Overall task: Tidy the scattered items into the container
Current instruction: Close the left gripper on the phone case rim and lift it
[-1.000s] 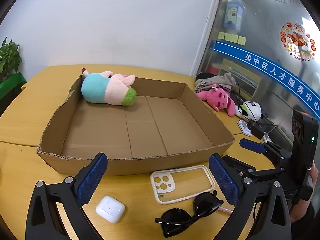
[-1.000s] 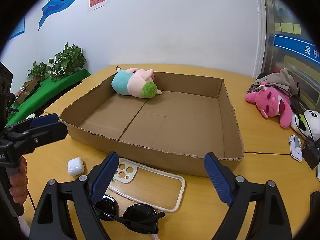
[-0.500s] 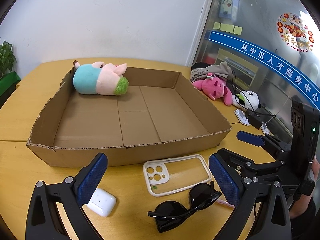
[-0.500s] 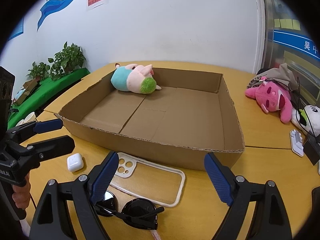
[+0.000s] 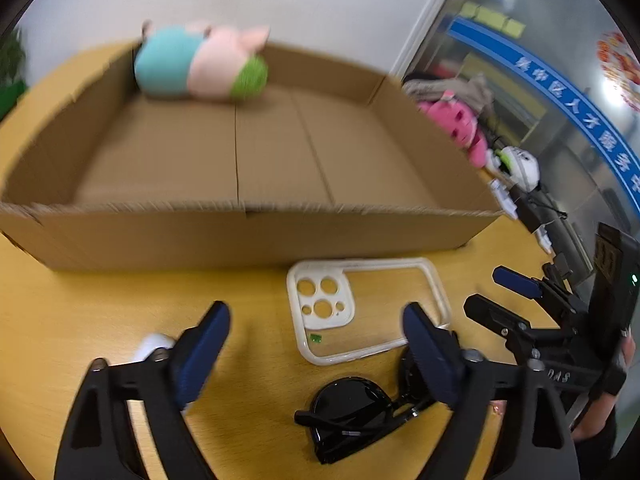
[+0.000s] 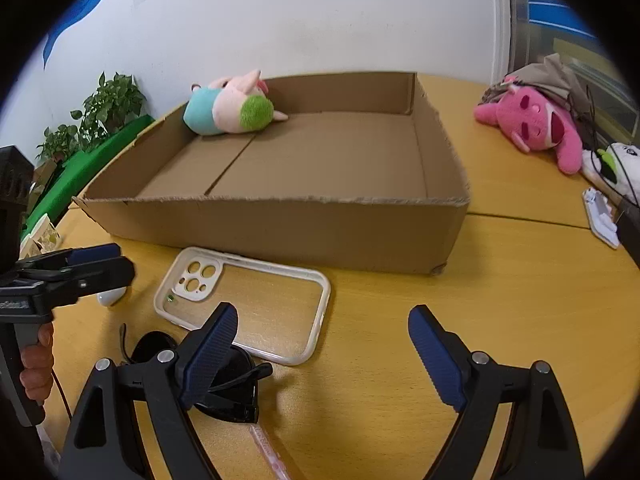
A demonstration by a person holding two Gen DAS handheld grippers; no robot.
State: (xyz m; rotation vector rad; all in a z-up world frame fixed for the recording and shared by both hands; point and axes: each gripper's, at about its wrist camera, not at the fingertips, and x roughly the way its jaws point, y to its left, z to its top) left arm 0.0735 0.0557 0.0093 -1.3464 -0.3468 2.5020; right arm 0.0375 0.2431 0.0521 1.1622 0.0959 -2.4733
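A shallow cardboard box (image 5: 248,236) (image 6: 280,224) holds a teal and pink plush (image 5: 200,62) (image 6: 228,104) at its far left corner. In front of it on the table lie a white phone case (image 5: 360,308) (image 6: 244,292), black sunglasses (image 5: 360,408) (image 6: 228,384) and a white earbud case (image 5: 154,346) (image 6: 110,298). My left gripper (image 5: 316,336) is open, low over the table by the phone case. My right gripper (image 6: 320,344) is open, just right of the sunglasses. A pink pen (image 6: 272,456) lies between its arms.
A pink plush (image 6: 532,124), a white panda plush (image 6: 616,160), cloth and cables lie on the table to the right of the box. Green plants (image 6: 100,112) stand at the far left. Each gripper shows in the other's view (image 5: 560,320) (image 6: 60,276).
Both grippers have dropped lower and moved forward toward the items in front of the box. The left view is blurred by motion. Nothing has been taken hold of.
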